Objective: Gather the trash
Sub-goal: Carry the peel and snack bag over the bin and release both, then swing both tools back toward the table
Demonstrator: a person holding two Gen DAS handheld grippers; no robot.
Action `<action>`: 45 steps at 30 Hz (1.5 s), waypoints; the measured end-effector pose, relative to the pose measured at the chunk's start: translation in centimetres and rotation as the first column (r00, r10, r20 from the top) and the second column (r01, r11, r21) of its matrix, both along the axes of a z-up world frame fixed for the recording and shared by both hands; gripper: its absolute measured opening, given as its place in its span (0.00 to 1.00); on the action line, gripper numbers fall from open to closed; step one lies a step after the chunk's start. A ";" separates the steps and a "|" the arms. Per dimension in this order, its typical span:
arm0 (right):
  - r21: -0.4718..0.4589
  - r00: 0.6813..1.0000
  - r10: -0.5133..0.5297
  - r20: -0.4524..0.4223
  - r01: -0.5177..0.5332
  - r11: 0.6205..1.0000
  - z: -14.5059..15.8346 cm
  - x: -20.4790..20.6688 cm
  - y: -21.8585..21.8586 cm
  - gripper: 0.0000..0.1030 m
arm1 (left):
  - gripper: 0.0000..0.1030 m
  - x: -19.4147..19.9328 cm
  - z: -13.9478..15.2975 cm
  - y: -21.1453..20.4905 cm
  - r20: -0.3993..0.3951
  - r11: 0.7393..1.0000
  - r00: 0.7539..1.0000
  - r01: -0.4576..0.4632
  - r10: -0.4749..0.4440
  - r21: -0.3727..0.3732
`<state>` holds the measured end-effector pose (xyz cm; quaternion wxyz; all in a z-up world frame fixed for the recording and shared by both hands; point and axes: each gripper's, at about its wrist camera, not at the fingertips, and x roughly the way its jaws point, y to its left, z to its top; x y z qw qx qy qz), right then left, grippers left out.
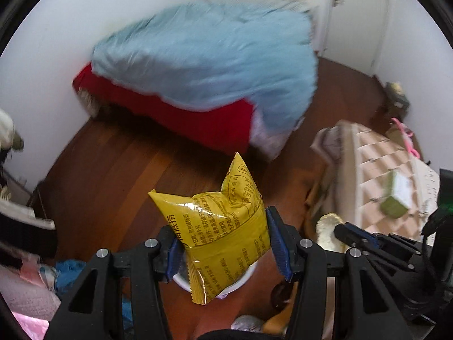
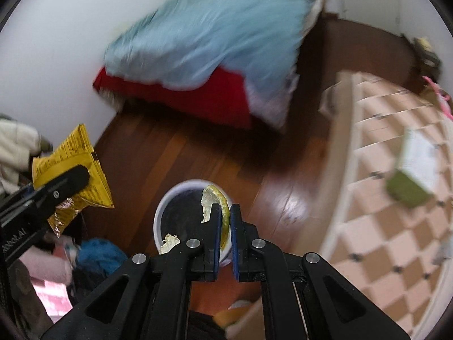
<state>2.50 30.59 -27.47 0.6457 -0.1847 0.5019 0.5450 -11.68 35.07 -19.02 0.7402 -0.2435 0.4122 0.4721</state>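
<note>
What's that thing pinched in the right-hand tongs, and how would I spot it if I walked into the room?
Find the bed with the pale blue quilt, then look down to the wooden floor before it, where a round white bin stands. Above the bin's rim, the right gripper pinches a fruit peel. It is curved, yellow-green outside and white inside, unlike the shiny yellow snack packet nearby.

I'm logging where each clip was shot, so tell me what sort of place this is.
Most likely a bedroom in a home: a low bed with a pale blue quilt over a red sheet stands against a white wall, on a dark wooden plank floor, with a pink-and-cream checked mat beside it.
</note>
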 end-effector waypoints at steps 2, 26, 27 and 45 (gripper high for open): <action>-0.047 1.000 0.030 -0.009 -0.031 0.998 -2.5 -1.8 2.0 0.06 | 0.48 -1.6 -2.7 1.8 -0.009 0.998 1.000 -0.029 0.028 -0.058; -0.376 0.987 0.154 -0.041 -0.158 0.913 -17.9 -6.5 10.4 1.00 | 0.98 -10.0 -17.1 9.6 -0.082 0.900 0.967 -0.253 0.240 -0.354; -0.385 0.986 0.163 -0.021 -0.158 0.909 -17.8 -6.8 10.2 1.00 | 0.98 -10.2 -17.3 9.5 -0.096 0.902 0.966 -0.258 0.240 -0.345; -0.289 0.981 0.163 0.108 -0.126 0.949 -8.5 -8.5 3.1 1.00 | 0.98 -12.1 -9.6 0.9 -0.143 0.958 0.962 -0.252 0.232 -0.139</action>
